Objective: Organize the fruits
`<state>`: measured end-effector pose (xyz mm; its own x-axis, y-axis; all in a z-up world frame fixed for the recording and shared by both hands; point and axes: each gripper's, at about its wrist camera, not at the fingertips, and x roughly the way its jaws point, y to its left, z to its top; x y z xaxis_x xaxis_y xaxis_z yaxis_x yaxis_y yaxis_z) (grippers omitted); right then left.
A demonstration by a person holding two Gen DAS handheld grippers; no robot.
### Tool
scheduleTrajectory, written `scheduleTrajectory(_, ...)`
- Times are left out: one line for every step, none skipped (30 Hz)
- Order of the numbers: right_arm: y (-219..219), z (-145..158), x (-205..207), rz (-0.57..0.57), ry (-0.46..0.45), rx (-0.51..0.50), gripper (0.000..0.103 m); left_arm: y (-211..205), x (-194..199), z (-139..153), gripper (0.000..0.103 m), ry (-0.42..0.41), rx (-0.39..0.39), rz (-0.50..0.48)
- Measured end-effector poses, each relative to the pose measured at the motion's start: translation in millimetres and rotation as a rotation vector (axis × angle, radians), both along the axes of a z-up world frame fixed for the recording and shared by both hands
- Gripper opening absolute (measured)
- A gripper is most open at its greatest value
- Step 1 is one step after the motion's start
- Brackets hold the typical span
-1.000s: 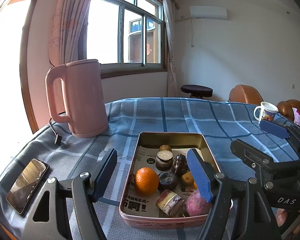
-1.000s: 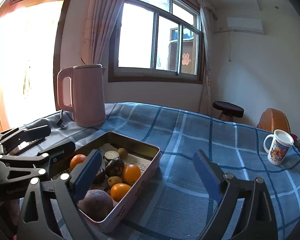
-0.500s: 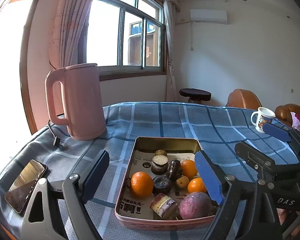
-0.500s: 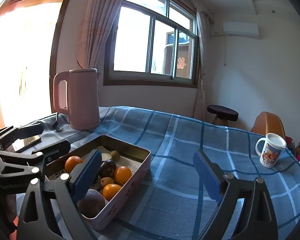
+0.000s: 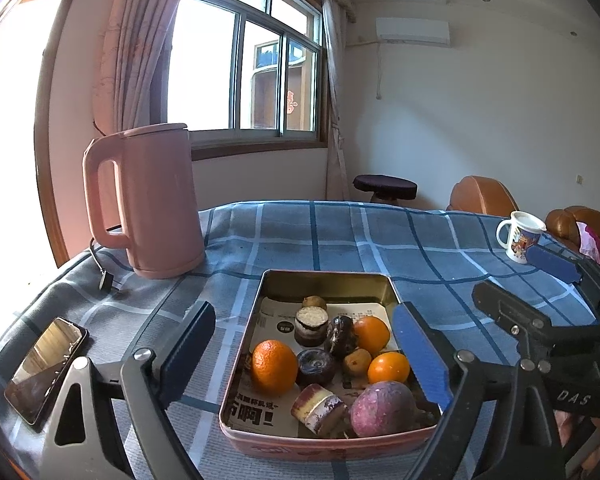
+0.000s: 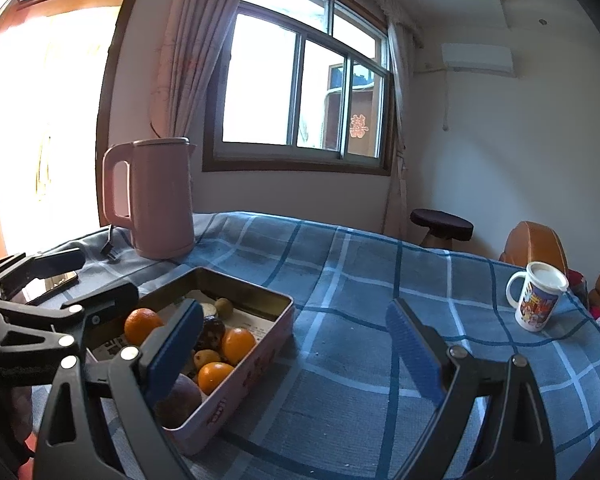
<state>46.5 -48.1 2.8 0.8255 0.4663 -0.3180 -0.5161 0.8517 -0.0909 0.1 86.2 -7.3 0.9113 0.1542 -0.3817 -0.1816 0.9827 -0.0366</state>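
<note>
The pink rectangular metal tin (image 5: 324, 442) holding oranges and other fruits (image 5: 274, 366) sits on the blue-checked bench (image 5: 340, 236). The left gripper (image 5: 300, 354) hovers over it, fingers released and empty; the right gripper (image 6: 296, 350) likewise, beside the tin.

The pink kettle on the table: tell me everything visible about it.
The pink kettle stands upright at the far left of the blue checked tablecloth, in front of the window. It looks like matte plastic, tall and slightly tapered, with a closed flat lid and a loop handle that faces left. A dark cord with a plug lies on the cloth at its base. It stands apart from the fruit tin. No tool touches it.
</note>
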Motion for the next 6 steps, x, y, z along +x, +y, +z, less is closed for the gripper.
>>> scheduleTrajectory(-1.7,-0.2,0.9,-0.003,0.003,0.003,0.095,-1.0,-0.1,-0.3,0.092,-0.001,0.002,-0.003)
scheduleTrajectory(-3.6,-0.7,1.5,-0.007,0.005,0.006,0.095,-1.6,-0.5,-0.3,0.092,-0.003,0.005,-0.004)
scheduleTrajectory(-5.3,-1.1,2.4,-0.011,0.007,0.008,0.095,-2.7,-0.7,-0.3,0.092,-0.003,0.008,-0.005)
scheduleTrajectory(-7.0,-1.4,3.1,-0.016,0.008,0.008,0.095,-3.2,-1.0,-0.1,0.092,-0.003,0.009,-0.006)
scheduleTrajectory(-9.0,-1.9,4.3,-0.022,0.009,0.007,0.095,-3.5,-1.3,0.1,0.092,-0.004,0.010,-0.005)
scheduleTrajectory(-11.2,-2.5,5.9,-0.026,0.011,0.004,0.095,-3.9,-1.3,0.2,0.092,-0.005,0.012,-0.007)
